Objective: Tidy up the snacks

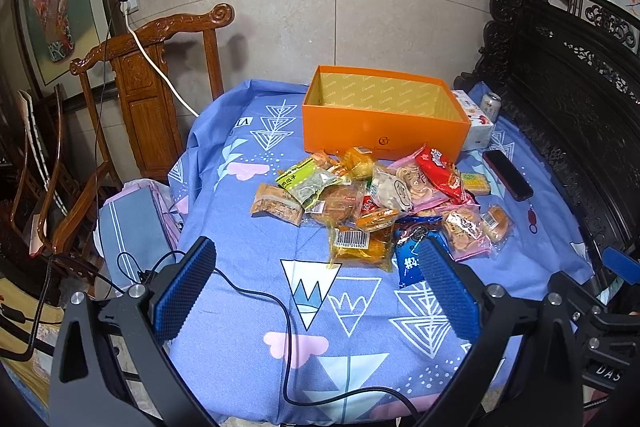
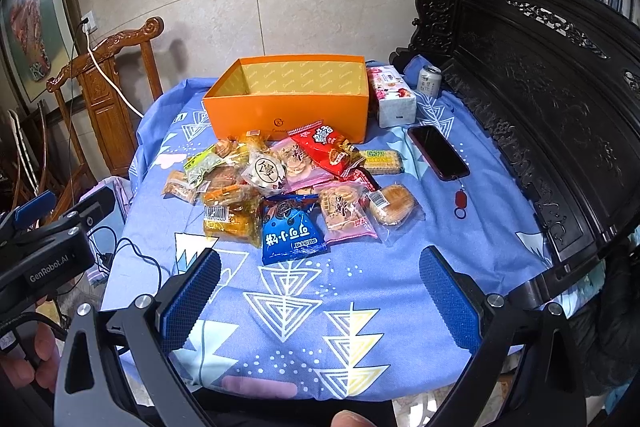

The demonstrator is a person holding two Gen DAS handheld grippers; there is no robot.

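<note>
Right wrist view: a heap of wrapped snacks (image 2: 288,183) is seen at mid-frame on the blue patterned surface (image 2: 360,327), with the open orange box (image 2: 288,107) directly behind it toward the top of the frame; the box appears empty. The right claw (image 2: 320,303) is held at the lower centre, its 2 blue-padded fingers (image 2: 190,301) spread wide, nothing pinched and nothing touched. The blue snack packet (image 2: 292,233) lies nearest, just above the claw's gap and slightly left of its centre line, its long axis running roughly up the frame, toward the box.

In the left wrist view, the left claw (image 1: 316,293) is likewise spread wide and empty, and the same blue packet (image 1: 416,257) is seen beside its right-hand finger, the yellow barcoded packet (image 1: 360,247) above the gap. A phone (image 2: 438,151), a tissue box (image 2: 392,99) and a can (image 2: 429,79) are kept to the right of the heap. Both claws are judged about equally near, so either could start with a short forward reach.
</note>
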